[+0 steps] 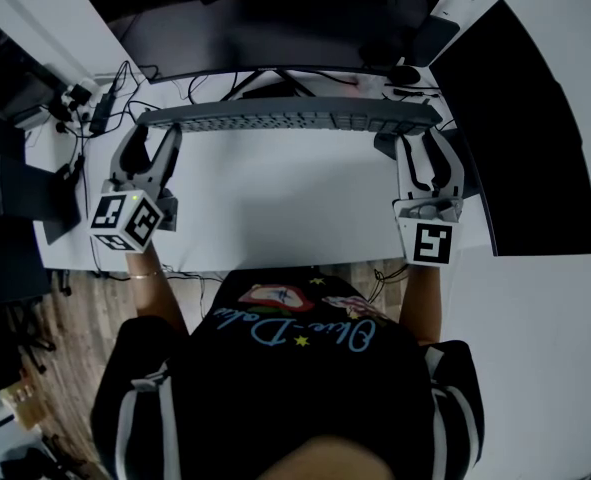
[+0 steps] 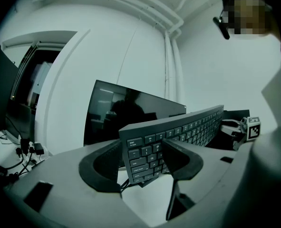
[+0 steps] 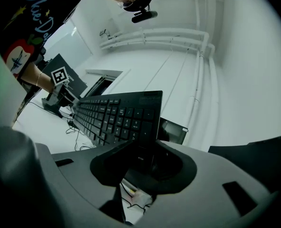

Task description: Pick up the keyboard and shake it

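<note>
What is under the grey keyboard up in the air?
Below the long grey keyboard you can see the white desk top and a thin dark cable hanging by its end. The keyboard's own underside is turned away, so nothing on it can be seen.

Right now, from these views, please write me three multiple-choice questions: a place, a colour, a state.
1. Where is the keyboard? A on a shelf; B held between the left gripper and right gripper; C in a drawer.
2. What colour is the desk top? A white; B red; C brown.
3. The left gripper's jaws are: A closed on the keyboard; B open, empty; C shut on a cup.
Answers: B, each gripper view shows one end between its jaws; A, the head view shows it white; A, both pads press the keyboard.
</note>
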The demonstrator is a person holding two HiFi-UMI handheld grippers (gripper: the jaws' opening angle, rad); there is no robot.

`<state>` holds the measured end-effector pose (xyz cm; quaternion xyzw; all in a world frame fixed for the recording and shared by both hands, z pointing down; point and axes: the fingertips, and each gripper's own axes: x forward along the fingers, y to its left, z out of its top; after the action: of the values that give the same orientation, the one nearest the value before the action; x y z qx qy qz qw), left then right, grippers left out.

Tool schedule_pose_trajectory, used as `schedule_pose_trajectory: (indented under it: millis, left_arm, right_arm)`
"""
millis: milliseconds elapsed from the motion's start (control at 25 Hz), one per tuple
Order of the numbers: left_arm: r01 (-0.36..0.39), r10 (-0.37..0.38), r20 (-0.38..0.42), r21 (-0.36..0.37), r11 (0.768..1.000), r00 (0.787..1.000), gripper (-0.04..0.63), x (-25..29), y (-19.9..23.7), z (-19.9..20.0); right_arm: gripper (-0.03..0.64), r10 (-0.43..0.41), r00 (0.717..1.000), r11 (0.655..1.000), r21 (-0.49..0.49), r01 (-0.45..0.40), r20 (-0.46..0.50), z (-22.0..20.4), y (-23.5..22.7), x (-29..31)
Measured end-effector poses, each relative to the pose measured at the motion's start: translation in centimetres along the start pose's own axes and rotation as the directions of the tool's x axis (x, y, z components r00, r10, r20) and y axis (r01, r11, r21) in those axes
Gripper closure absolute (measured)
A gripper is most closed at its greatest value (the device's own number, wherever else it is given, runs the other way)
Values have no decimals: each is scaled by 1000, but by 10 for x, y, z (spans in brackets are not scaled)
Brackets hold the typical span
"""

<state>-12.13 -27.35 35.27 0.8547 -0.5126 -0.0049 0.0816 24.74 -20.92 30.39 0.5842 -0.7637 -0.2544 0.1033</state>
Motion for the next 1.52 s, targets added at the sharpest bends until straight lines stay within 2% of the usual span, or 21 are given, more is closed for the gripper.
schedule_pose_trajectory:
  millis: [480, 760, 1520]
  left_arm:
    - [8, -7, 49, -11, 1000, 999, 349, -3, -3, 11]
    - [6, -6, 44, -4, 1000, 999, 348, -6, -3, 11]
    - [-3, 3, 9, 3, 1000, 1000, 348, -13, -7, 3]
  right_arm:
    - [486, -53, 995, 996, -65, 58, 81, 34, -10, -5]
    - [486, -60, 993, 994, -80, 68, 100, 42, -10, -6]
    - [486, -57, 997, 997, -51, 60, 61, 31, -3, -16]
